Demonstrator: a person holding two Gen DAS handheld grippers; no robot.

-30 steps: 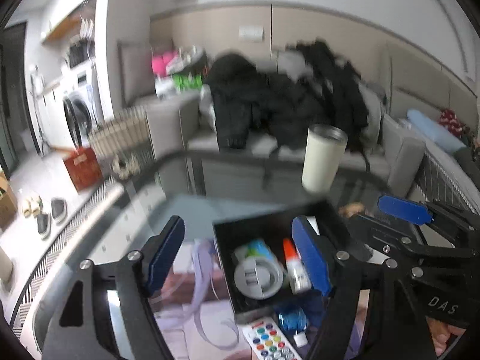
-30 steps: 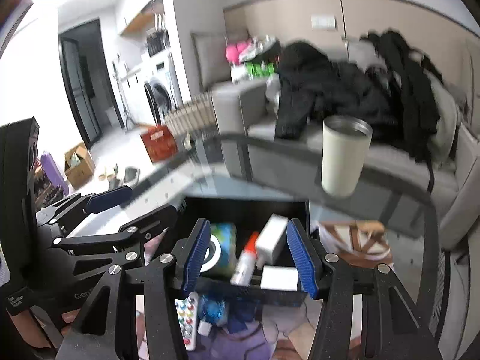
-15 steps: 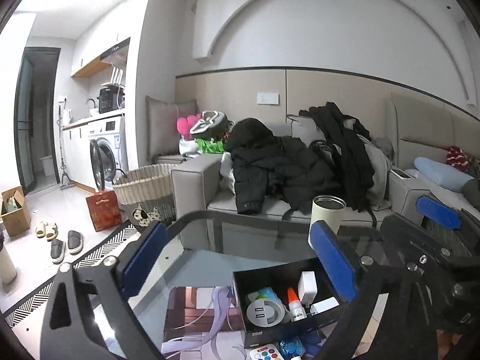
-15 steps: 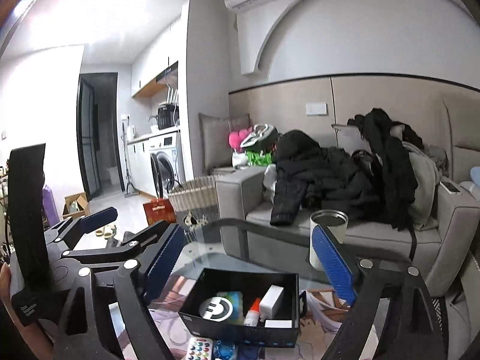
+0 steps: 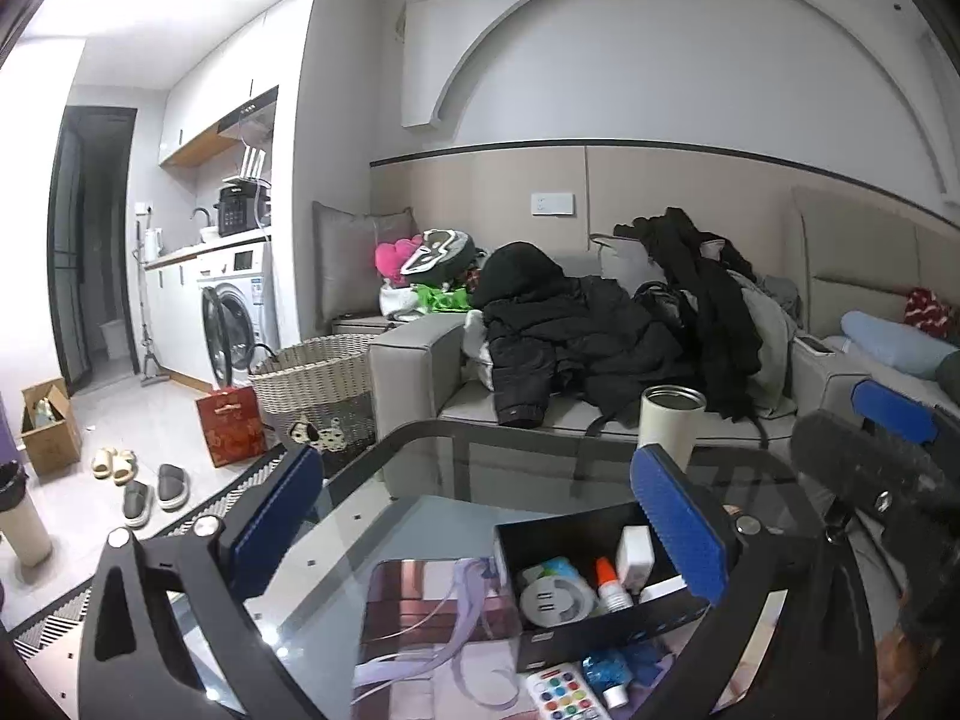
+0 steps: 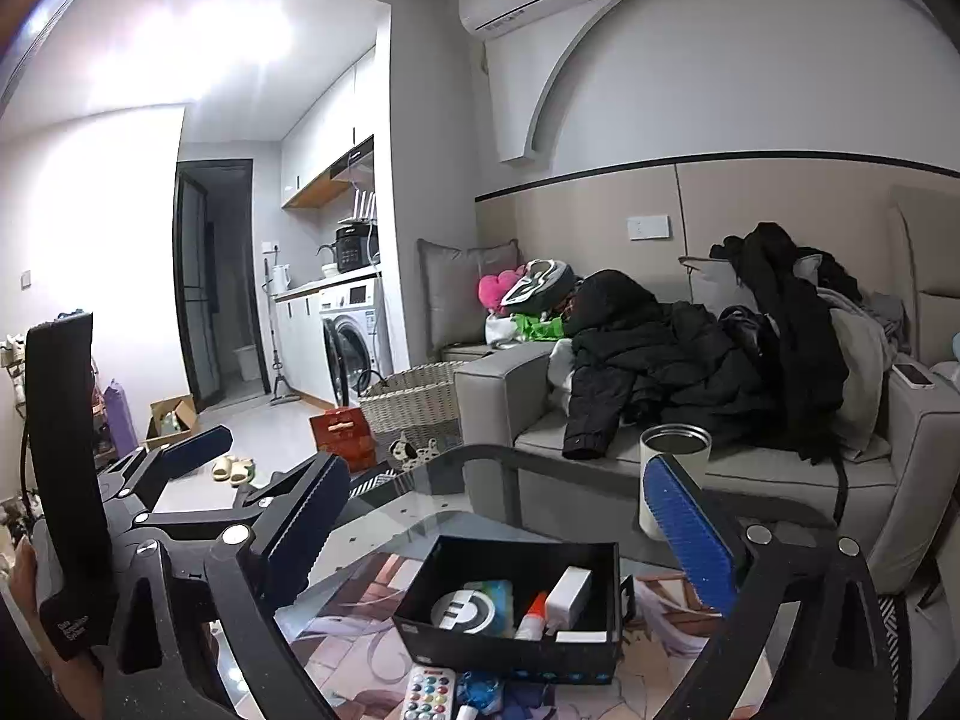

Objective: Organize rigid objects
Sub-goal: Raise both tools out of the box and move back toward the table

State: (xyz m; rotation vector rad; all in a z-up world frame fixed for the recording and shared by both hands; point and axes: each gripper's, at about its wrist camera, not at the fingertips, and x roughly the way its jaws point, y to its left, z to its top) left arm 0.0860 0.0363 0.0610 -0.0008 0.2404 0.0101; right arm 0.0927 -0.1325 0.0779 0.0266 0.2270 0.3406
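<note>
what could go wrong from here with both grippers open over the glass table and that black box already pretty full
1. The remote and small bottle lie tight against the front wall of the black box; reaching for them could shove the box across the smooth glass table.
2. The tall cup stands near the table's far edge, just behind the right gripper; a wide swing might tip it.
3. The left gripper is close beside it, so the fingers could clash.

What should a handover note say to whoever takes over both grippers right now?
Left gripper: open, empty, jaws just opened.
Right gripper: same.
Black box on the glass table holds a round hub, glue bottle and white adapter.
Still outside, in front of the box: remote, blue packet.
Mug stands behind.
Next, probably: box the remote.
</note>
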